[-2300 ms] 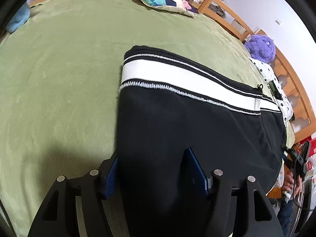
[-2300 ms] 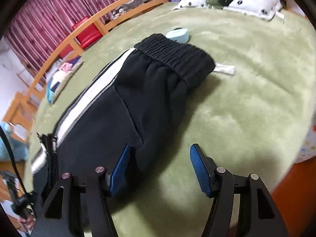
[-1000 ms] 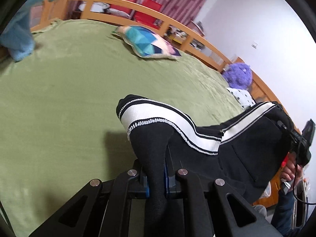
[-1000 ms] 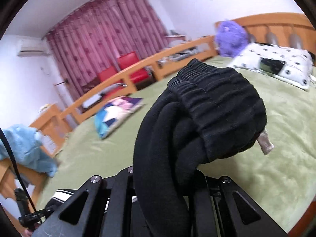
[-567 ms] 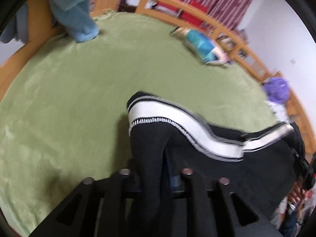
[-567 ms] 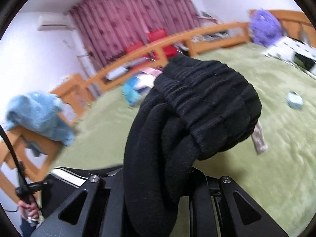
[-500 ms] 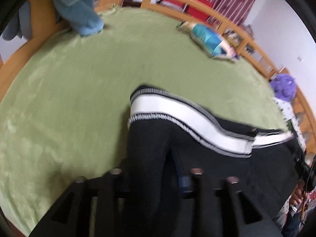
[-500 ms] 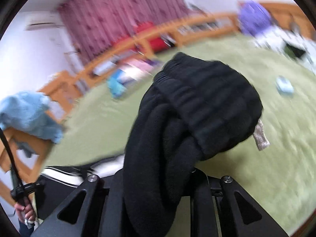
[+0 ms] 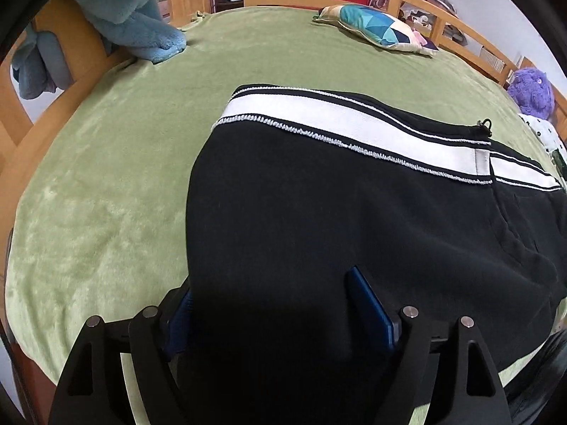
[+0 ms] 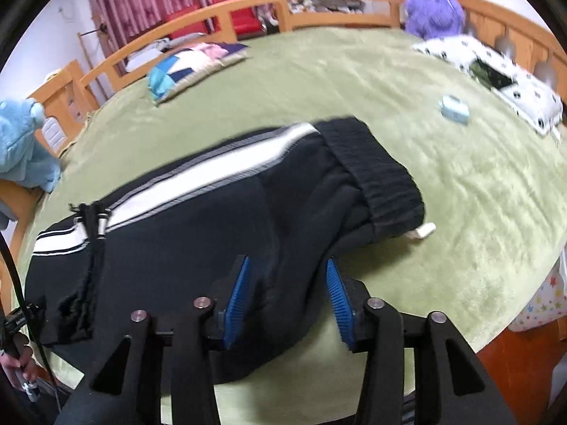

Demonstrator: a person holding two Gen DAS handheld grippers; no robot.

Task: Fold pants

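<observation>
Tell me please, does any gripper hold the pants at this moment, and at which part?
Nothing is held. Both grippers' jaws have just been opening: the left gripper and the right gripper stand open around the near edge of the black pants, pads not pressing.

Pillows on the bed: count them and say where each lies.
2. The patchwork pillow lies by the far railing; the spotted pillow lies at the right by the headboard, beside a purple plush toy. Others may be out of view.

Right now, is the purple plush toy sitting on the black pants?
No, the purple plush toy sits far off by the bed rail, away from the pants.
</observation>
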